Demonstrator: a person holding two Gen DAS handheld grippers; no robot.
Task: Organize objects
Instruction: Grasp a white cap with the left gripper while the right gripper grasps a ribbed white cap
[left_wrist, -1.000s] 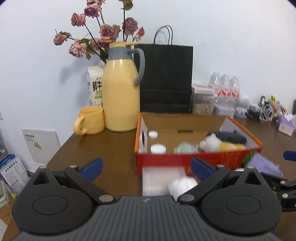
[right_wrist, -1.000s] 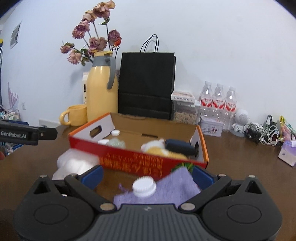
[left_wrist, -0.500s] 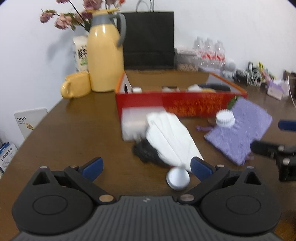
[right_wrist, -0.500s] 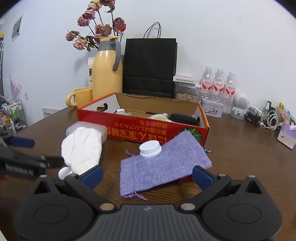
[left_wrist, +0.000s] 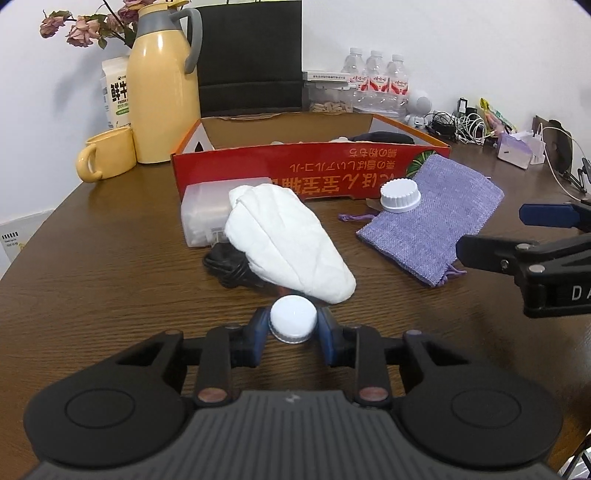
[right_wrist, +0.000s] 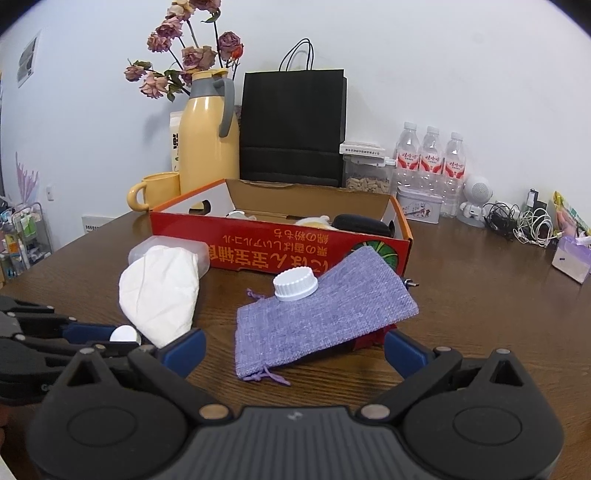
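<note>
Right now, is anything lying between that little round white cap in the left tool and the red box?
Yes. The white folded cloth lies right beyond the small white cap, with a black cord bundle and clear plastic box before the red cardboard box.

Yellow thermos (right_wrist: 208, 136), yellow mug (right_wrist: 157, 190), black paper bag (right_wrist: 293, 125), three water bottles (right_wrist: 430, 155), tangled cables (right_wrist: 524, 221)
</note>
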